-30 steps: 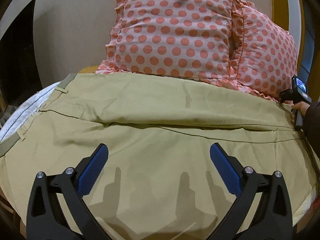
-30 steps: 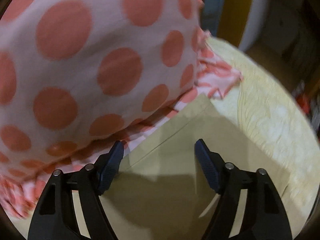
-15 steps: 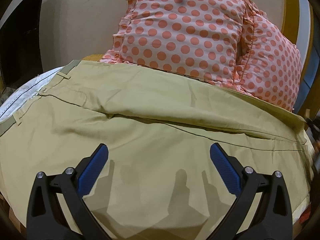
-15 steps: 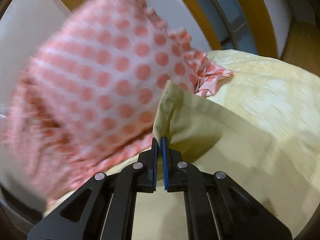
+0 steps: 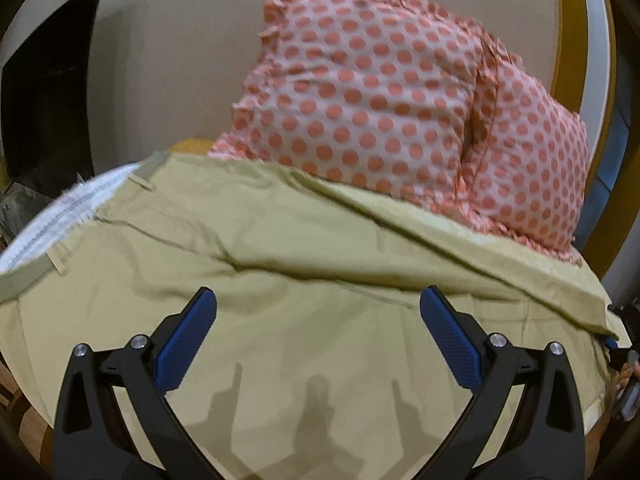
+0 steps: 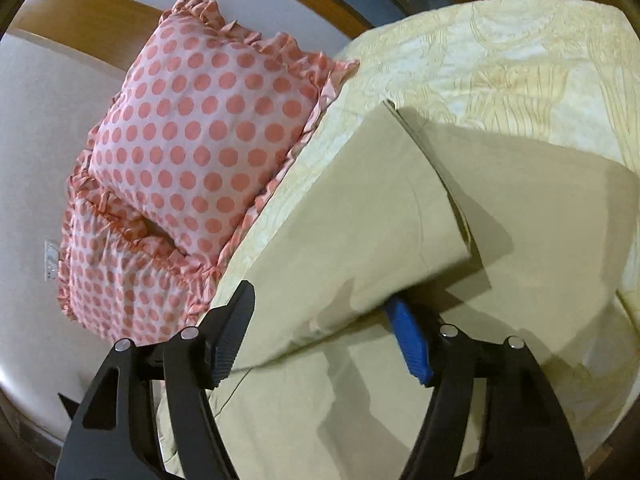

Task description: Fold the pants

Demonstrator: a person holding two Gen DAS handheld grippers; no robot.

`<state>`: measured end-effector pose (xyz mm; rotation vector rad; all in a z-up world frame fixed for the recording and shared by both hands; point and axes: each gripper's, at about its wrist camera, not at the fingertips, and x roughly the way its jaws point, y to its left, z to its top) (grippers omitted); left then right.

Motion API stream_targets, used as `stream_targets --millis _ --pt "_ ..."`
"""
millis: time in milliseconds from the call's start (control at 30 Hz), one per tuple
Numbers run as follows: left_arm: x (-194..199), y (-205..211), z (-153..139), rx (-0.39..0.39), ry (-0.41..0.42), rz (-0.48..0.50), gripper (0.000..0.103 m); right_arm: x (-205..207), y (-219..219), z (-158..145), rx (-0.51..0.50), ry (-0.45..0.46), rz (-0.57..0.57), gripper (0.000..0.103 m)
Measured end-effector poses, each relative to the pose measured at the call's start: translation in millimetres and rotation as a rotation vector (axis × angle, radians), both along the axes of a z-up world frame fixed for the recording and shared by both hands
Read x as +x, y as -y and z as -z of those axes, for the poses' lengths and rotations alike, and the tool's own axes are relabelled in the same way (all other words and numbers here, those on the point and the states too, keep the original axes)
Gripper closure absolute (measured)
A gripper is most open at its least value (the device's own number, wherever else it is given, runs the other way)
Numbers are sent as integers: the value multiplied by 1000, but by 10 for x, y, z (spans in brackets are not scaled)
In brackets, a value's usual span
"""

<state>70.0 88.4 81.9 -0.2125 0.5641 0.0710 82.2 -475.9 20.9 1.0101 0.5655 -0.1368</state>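
Now the khaki pants [image 5: 304, 280] lie spread across the bed [image 6: 500, 52], with two dotted pillows [image 5: 380, 100] at twelve o'clock. Left tool [image 5: 318, 334] hangs released above the cloth. Right tool [image 6: 320, 334] gapes released too, a folded leg end [image 6: 360, 220] draped between its fingers.

The left black two-finger gripper with blue ribbed pads [image 5: 318, 334] was held with jaws spread wide, nothing between the pads, angled forward and slightly down. The right black two-finger gripper with blue ribbed pads [image 6: 324, 332] was also spread wide, rolled to one side. Part of its right pad [image 6: 408, 340] was hidden; no firm grip was seen.
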Motion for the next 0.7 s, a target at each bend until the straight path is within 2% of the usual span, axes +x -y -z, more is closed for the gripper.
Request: stream_targets --millis 100,133,200,333,400,567,600,633,667,700 --pt "121 -208 -116 -83 24 40 2 215 57 106 -22 6 -9 101" --pt "170 -263 -139 -108 22 43 2 243 116 174 -1 5 -12 101" --pt "354 -441 -179 -187 -5 27 2 57 211 144 63 127 -9 102" --pt "880 -704 -116 -317 -74 -14 2 -328 202 -143 -36 250 -1 102" --pt "1176 -733 -44 -323 -136 -23 4 -422 202 -191 -39 270 -9 102" --pt "1959 -798 210 -260 -278 -126 23 -435 192 -203 -55 287 -27 102" --pt "2038 -824 263 -258 -300 -142 36 -418 197 -206 -52 290 -29 102" --pt "2163 -874 358 -283 -338 -153 58 -401 210 -200 -50 292 -32 102" --pt "2254 -934 451 -330 -363 -136 75 -377 217 -207 -51 293 -35 102" --pt "2285 -996 520 -387 -374 -117 97 -373 215 -208 -57 291 -35 102"
